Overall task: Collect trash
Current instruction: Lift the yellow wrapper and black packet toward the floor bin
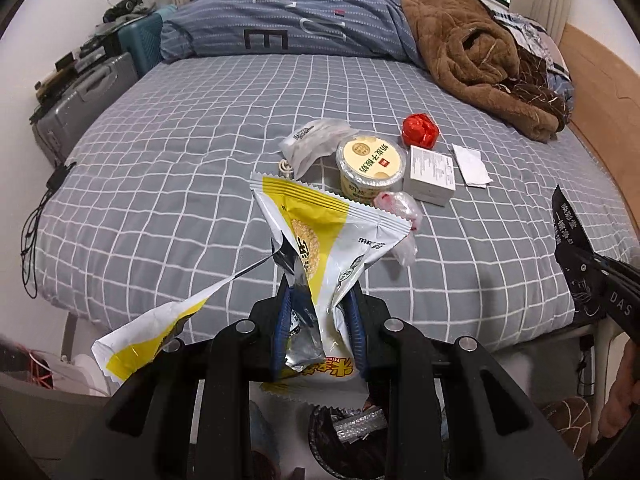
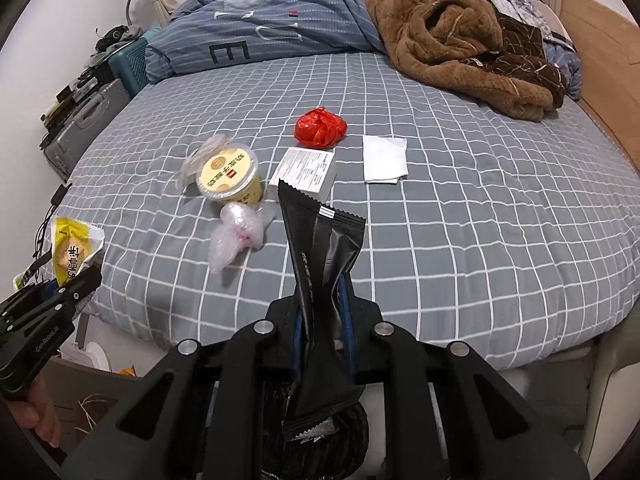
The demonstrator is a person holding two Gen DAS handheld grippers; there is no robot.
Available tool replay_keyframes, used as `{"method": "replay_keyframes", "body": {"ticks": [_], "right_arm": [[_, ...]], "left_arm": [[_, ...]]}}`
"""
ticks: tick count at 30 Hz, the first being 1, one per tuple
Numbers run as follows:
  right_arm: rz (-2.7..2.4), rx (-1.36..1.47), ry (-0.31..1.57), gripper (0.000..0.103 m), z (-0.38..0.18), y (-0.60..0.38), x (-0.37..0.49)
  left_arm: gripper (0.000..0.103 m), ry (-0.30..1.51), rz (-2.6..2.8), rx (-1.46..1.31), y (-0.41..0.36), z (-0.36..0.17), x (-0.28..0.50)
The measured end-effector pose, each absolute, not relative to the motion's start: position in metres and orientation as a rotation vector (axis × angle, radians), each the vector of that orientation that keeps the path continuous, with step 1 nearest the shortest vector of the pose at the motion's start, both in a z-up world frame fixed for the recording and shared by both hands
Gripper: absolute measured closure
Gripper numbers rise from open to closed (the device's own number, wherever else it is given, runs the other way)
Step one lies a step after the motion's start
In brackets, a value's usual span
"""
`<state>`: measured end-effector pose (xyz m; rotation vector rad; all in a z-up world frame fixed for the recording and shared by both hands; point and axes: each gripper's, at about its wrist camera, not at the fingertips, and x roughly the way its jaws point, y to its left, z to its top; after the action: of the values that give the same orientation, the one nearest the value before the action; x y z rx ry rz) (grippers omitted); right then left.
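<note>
My left gripper (image 1: 320, 300) is shut on a torn yellow and white snack wrapper (image 1: 316, 232), held up off the bed; the same gripper and wrapper (image 2: 74, 254) show at the left edge of the right wrist view. My right gripper (image 2: 322, 292) is shut on a black wrapper (image 2: 324, 264); that wrapper (image 1: 572, 248) shows at the right edge of the left wrist view. A black-lined bin (image 1: 348, 444) sits on the floor below both grippers. On the bed lie a yellow cup (image 2: 230, 178), a crumpled clear bag (image 2: 236, 236), a white box (image 2: 306, 172), a red crumpled ball (image 2: 320, 127) and a white paper (image 2: 384, 159).
The grey checked bed (image 2: 460, 240) fills both views. A folded blue duvet (image 2: 260, 28) and a brown fleece blanket (image 2: 460, 40) lie at its far side. Suitcases (image 1: 88, 96) stand by the left wall. A clear packet (image 1: 312, 142) lies behind the cup.
</note>
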<state>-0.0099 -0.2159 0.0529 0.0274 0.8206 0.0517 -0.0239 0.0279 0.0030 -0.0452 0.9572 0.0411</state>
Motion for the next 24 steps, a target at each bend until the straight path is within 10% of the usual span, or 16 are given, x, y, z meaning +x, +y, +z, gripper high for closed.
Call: {"method": "replay_keyframes", "body": {"ticks": [24], "right_arm": [[0.070,0.021,0.826,0.088,0.031,-0.209,-0.090]], "left_arm": [[0.078,0.950,0.030,-0.064,0.000,-0.005,-0.098]]}}
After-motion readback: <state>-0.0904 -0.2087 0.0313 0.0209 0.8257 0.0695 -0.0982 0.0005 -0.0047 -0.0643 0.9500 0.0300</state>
